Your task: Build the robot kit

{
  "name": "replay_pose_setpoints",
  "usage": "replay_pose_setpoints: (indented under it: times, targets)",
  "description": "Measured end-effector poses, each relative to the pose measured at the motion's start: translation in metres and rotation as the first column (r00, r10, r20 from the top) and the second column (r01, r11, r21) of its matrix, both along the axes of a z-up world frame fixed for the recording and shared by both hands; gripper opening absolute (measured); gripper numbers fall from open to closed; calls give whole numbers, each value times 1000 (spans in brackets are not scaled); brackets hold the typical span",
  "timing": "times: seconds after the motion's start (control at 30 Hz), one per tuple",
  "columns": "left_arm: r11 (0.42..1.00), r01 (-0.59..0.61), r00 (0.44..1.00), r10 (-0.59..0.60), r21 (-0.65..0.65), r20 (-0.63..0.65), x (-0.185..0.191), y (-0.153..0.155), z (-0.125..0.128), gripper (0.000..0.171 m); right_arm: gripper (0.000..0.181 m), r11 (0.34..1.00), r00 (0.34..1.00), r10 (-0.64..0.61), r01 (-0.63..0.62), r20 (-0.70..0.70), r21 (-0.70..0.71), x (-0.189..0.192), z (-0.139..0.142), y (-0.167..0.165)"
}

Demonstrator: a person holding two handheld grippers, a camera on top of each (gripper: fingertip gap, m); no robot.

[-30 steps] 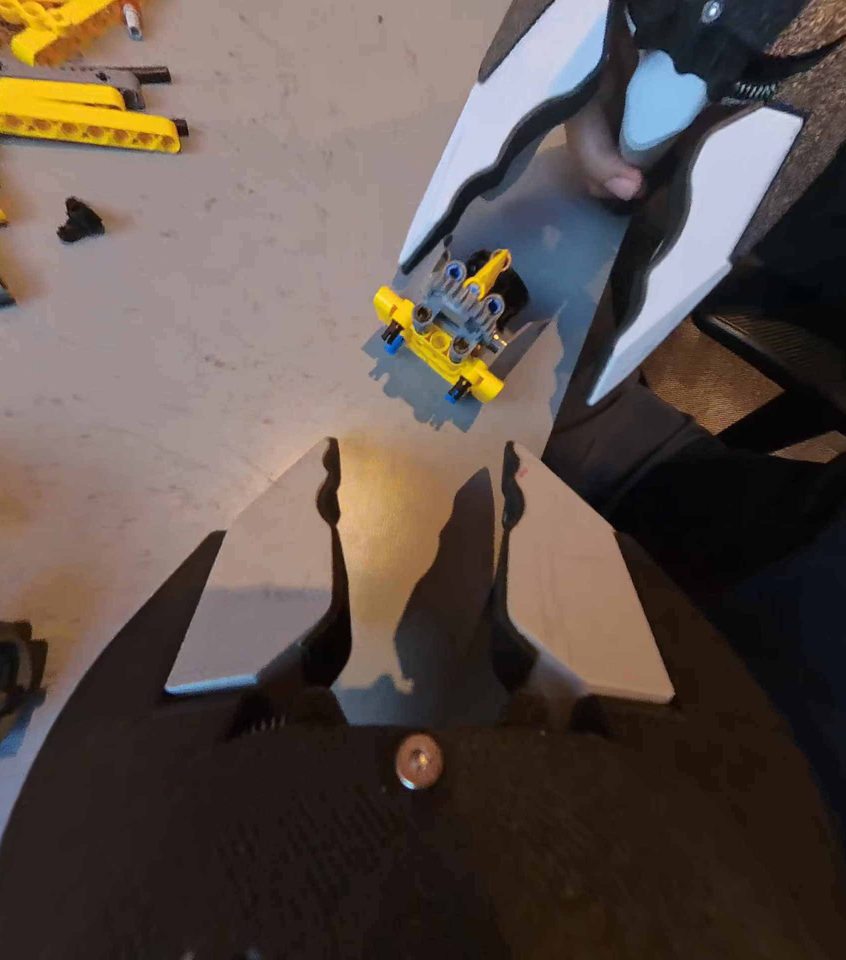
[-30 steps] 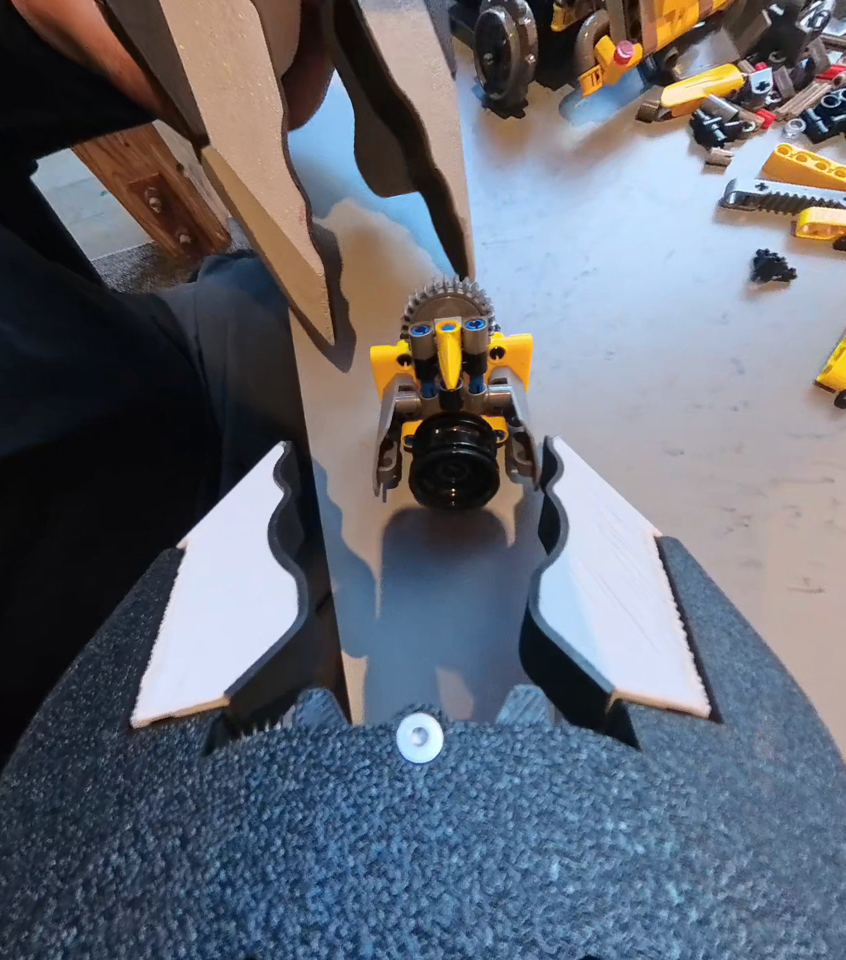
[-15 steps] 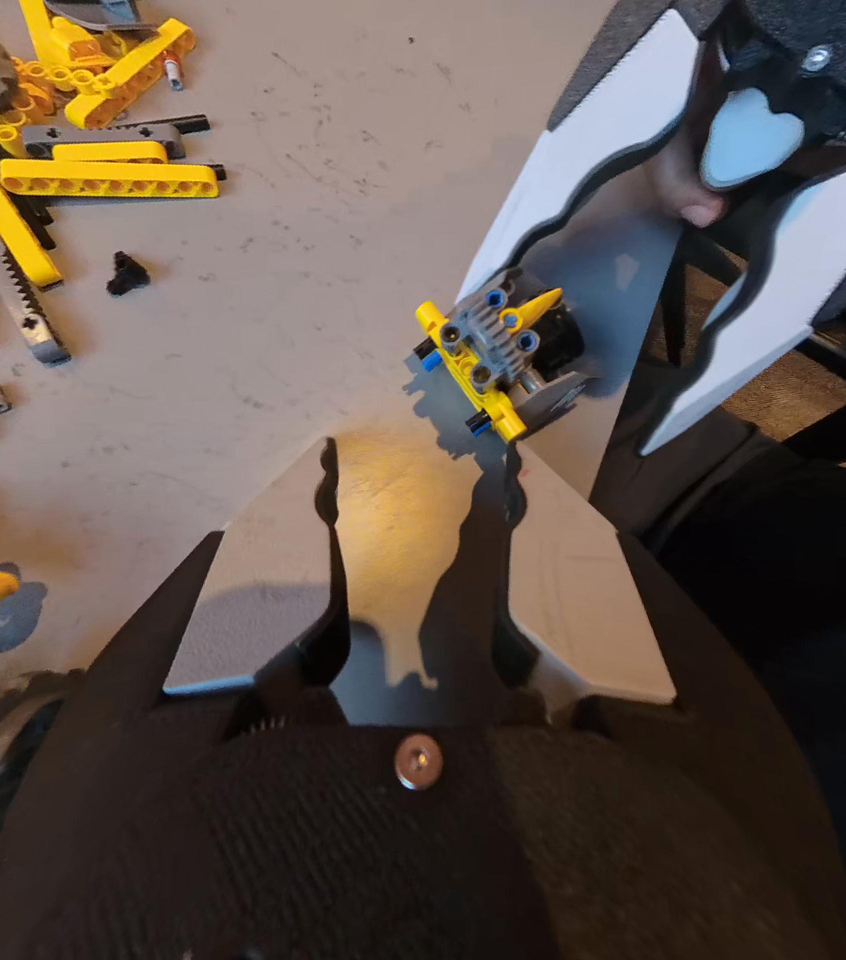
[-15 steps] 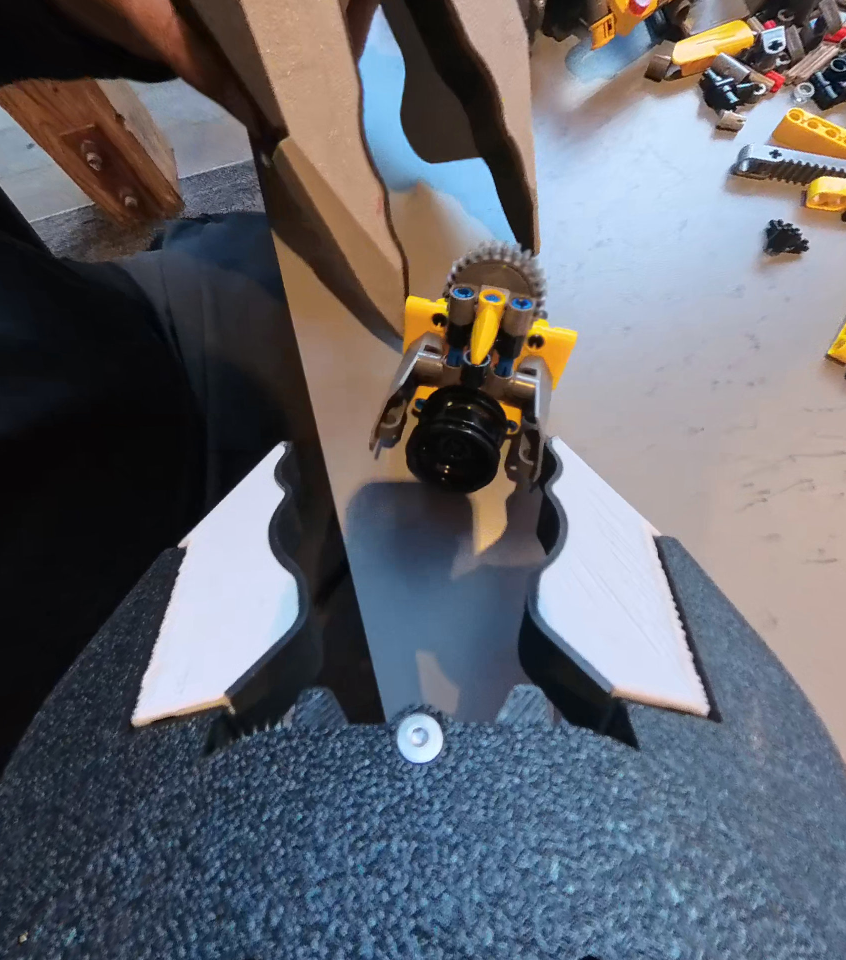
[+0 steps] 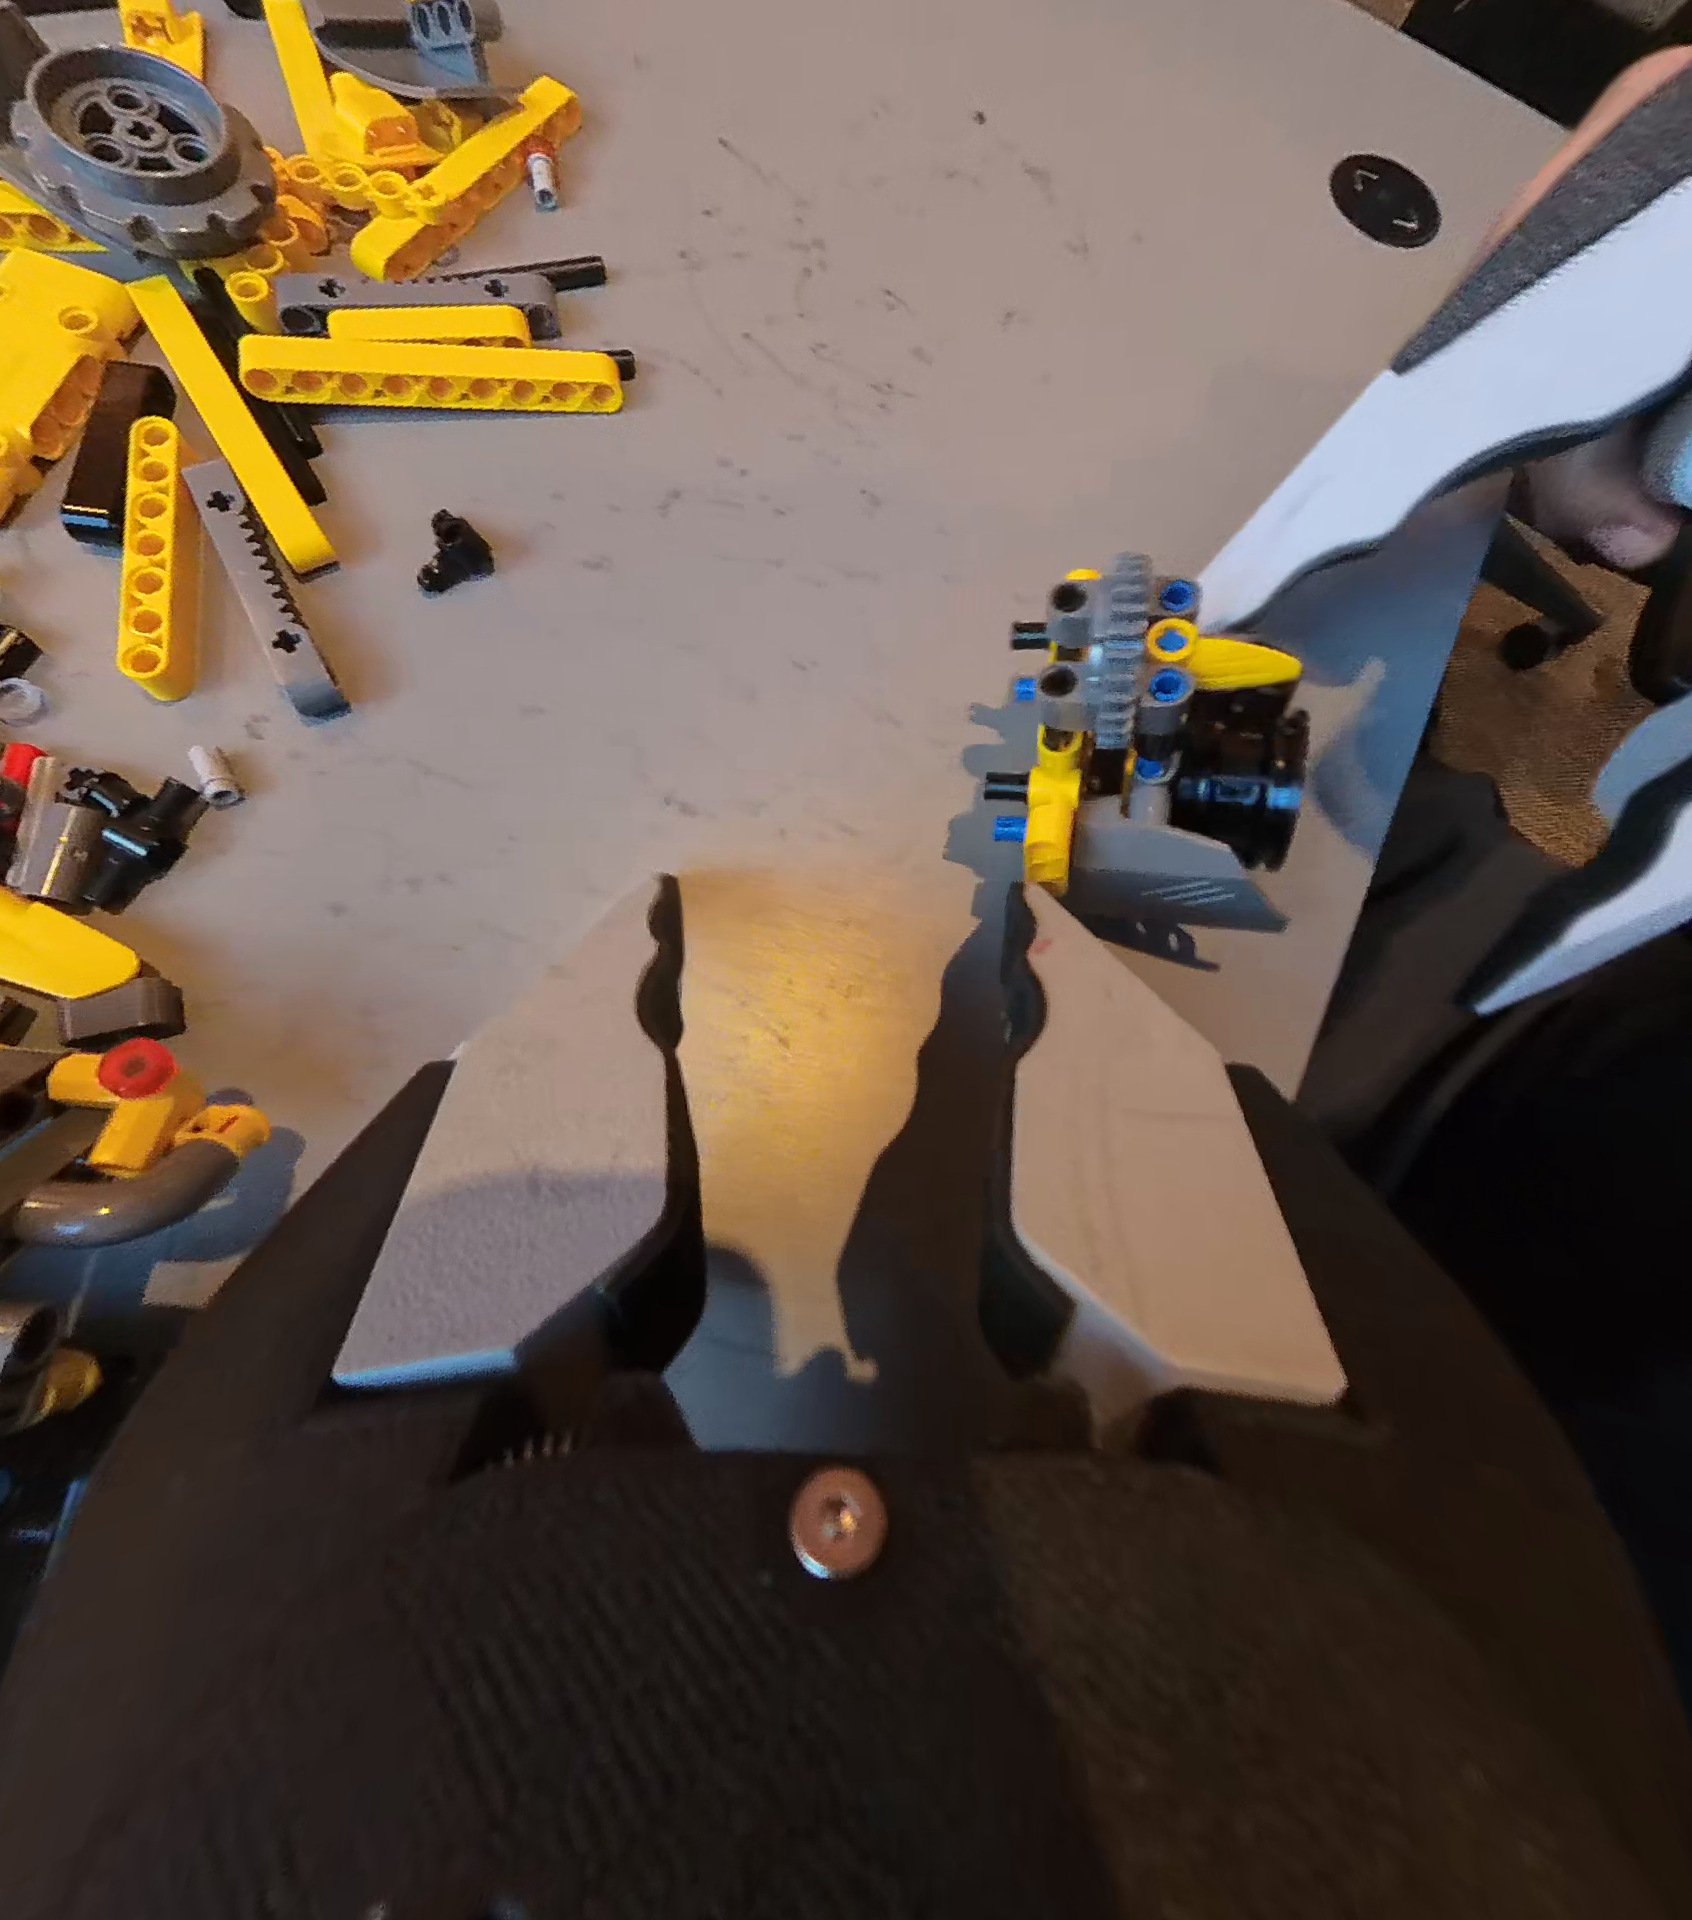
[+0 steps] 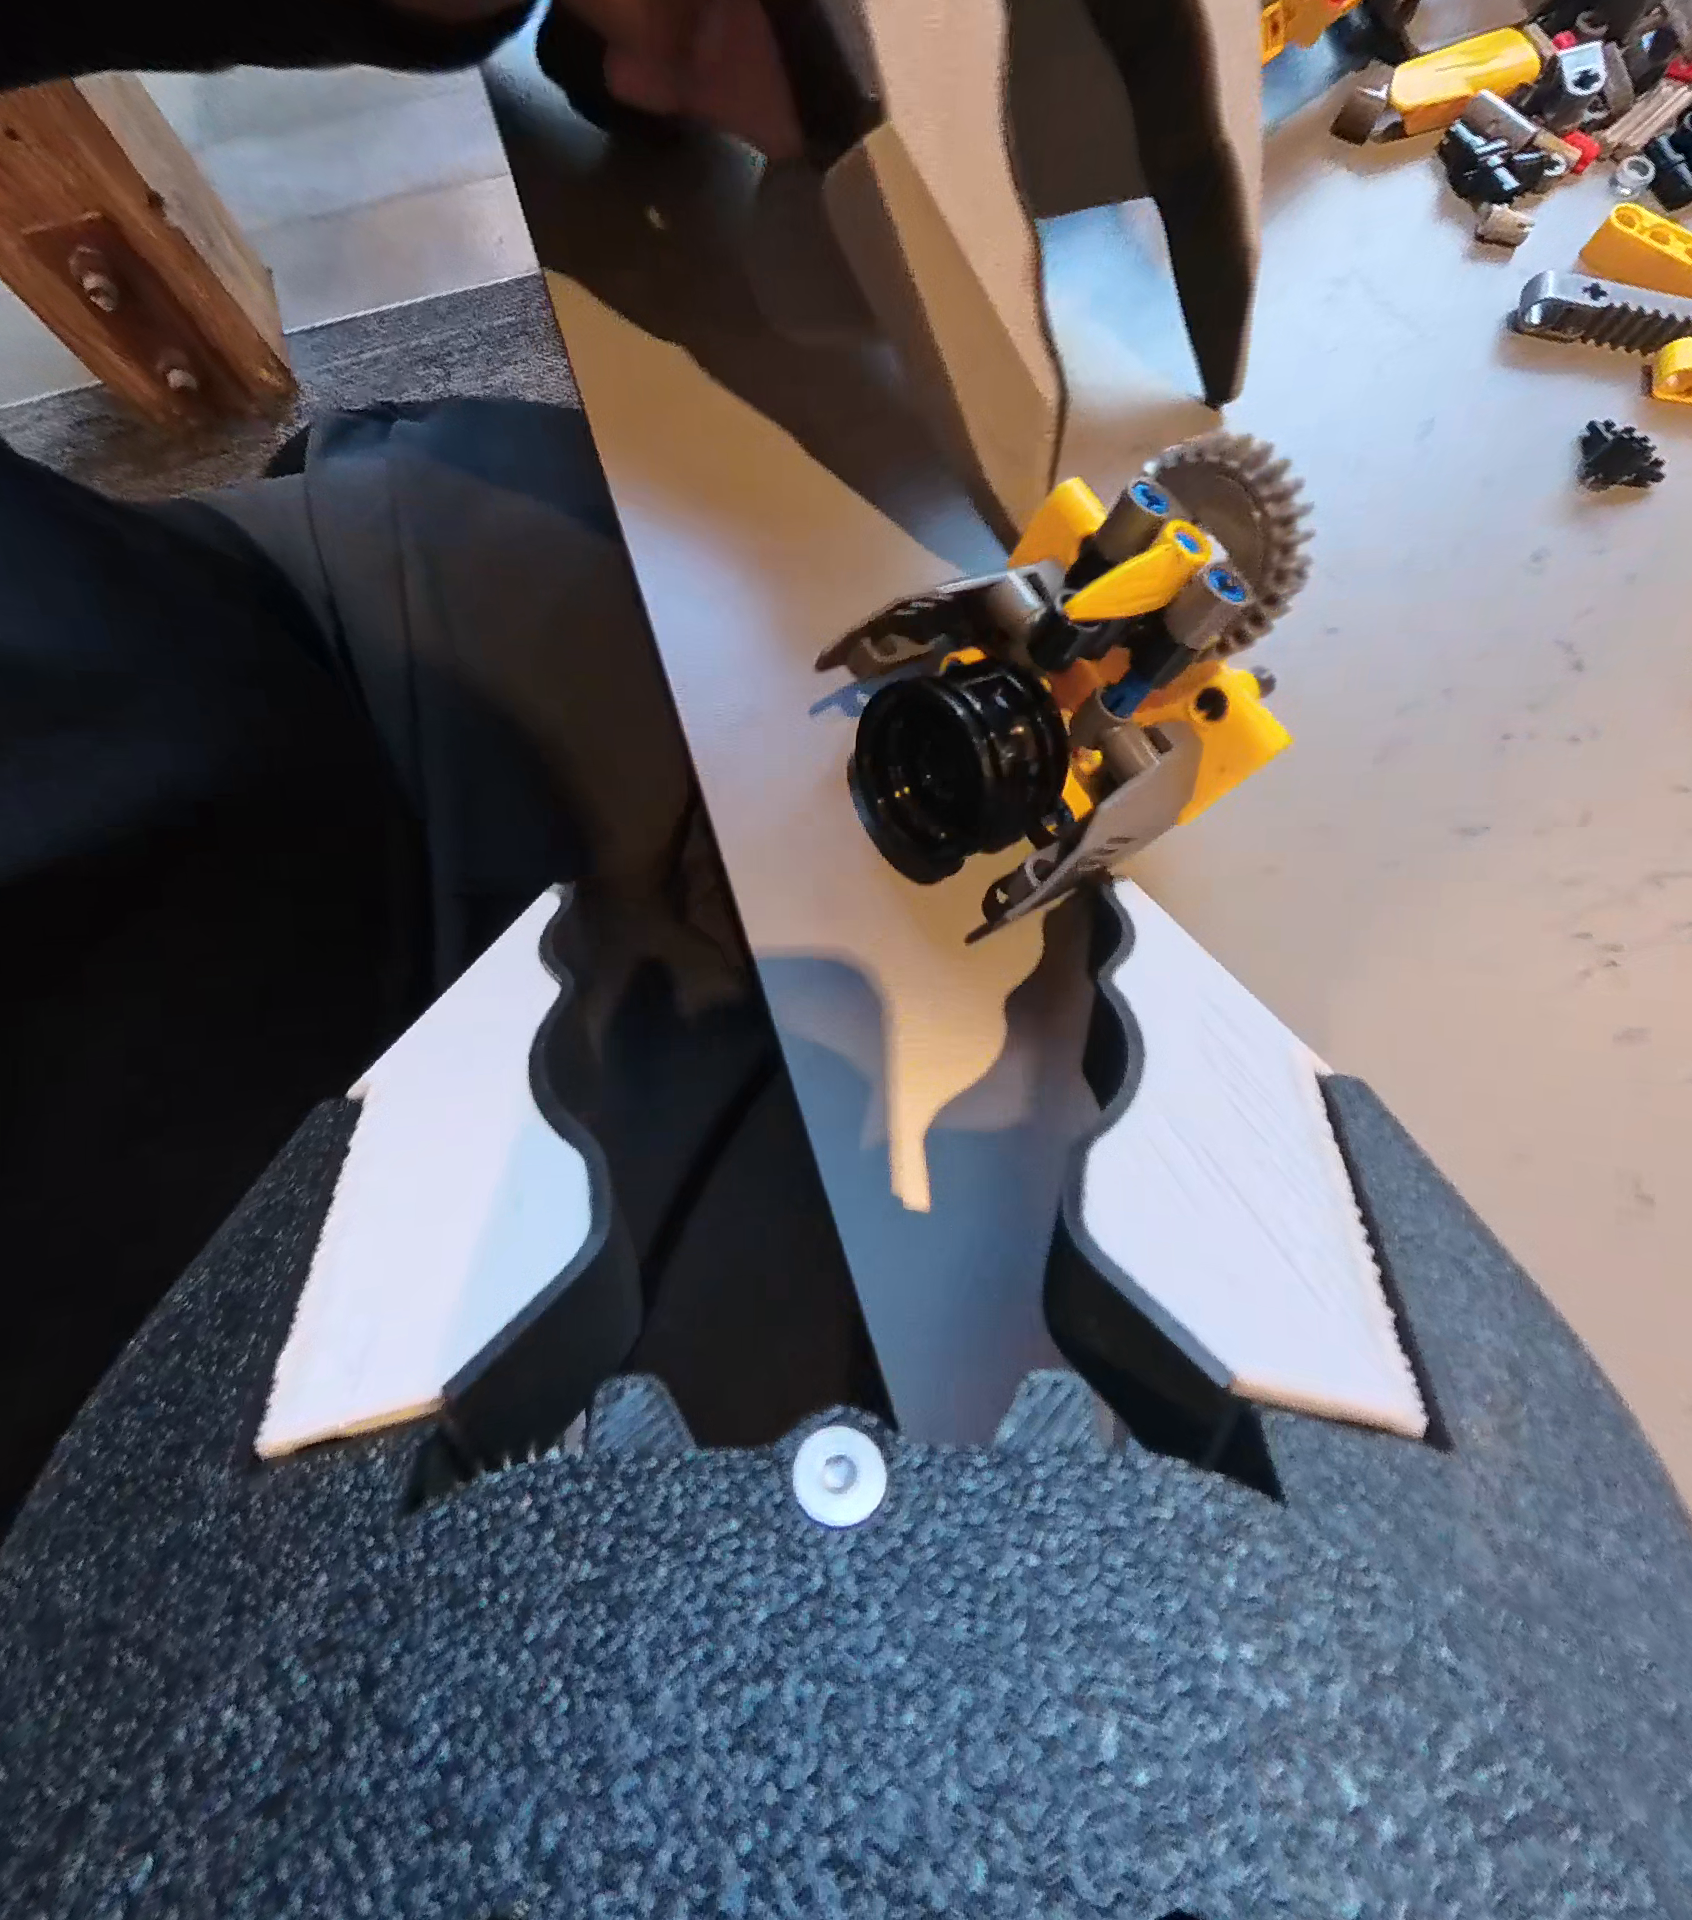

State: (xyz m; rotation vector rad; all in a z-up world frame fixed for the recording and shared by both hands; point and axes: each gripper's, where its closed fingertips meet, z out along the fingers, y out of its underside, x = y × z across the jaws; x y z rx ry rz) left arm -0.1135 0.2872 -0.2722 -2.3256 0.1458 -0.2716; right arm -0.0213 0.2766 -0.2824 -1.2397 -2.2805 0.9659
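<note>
Mostly scuffed grey table (image 5: pixel 821 436), scattered bricks (image 5: pixel 426 374).

small brick assembly (image 5: pixel 1138 748) set on table (image 5: pixel 821 436) near its edge | loose brick pieces (image 5: pixel 198 416) spread well apart to its left | left gripper (image 5: pixel 837 904) placed just before it | right gripper (image 6: pixel 826 904) placed beside it

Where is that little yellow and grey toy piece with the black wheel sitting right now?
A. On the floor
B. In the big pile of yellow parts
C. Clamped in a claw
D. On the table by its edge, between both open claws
D: the small assembly rests on the grey table near its edge, with the right claw and left claw both open and empty.
</note>
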Motion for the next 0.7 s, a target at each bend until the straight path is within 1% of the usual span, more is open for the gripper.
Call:
replay_pose_setpoints:
  times: [0.27,0.4,0.43,0.53,0.7]
  targets:
    - [1000,-19,1000,19,22,-15,-13,5,3,61,96,999,1000,28,-28,2,-25,8,1,-16]
    - [998,9,999,-11,55,33,-12,-1,12,61,95,999,999,33,-32,6,-26,13,2,-17]
    - [998,25,998,-28,64,52,-10,-3,15,61,95,999,1000,28,-28,5,-23,14,3,-15]
    - [988,122,985,-132,92,111,4,-12,20,58,91,1000,1000,6,-7,-19,-29,16,11,-3]
    - [962,242,953,-261,127,155,27,-20,23,59,80,998,993,-36,31,-112,-52,12,32,22]
